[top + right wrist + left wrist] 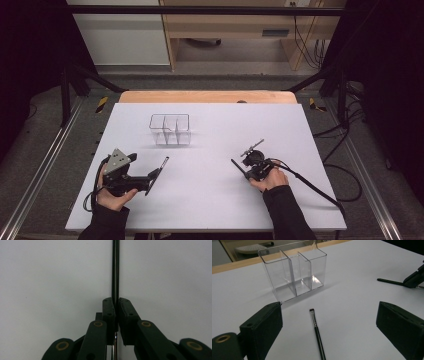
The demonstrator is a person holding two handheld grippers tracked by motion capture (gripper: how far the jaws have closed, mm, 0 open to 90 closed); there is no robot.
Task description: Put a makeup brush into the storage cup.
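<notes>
A thin black makeup brush (317,332) lies flat on the white table (210,200), its bristle tip toward a clear plastic organizer (294,272) with three compartments. My left gripper (329,315) is open, low over the table, one jaw on each side of this brush and touching nothing. From above, that brush (164,162) lies just ahead of the left gripper (150,175), and the organizer (170,129) stands farther back. My right gripper (115,302) is shut on a second brush's black handle (115,270), which juts out beyond the jaws. The right gripper (250,169) is at the table's right centre.
The organizer's compartments hold nothing. The table's wooden far edge (207,96) lies behind it. A cable (312,187) trails from the right gripper across the table to the right. In the left gripper view, the right gripper (414,278) and its brush handle (388,281) are at far right.
</notes>
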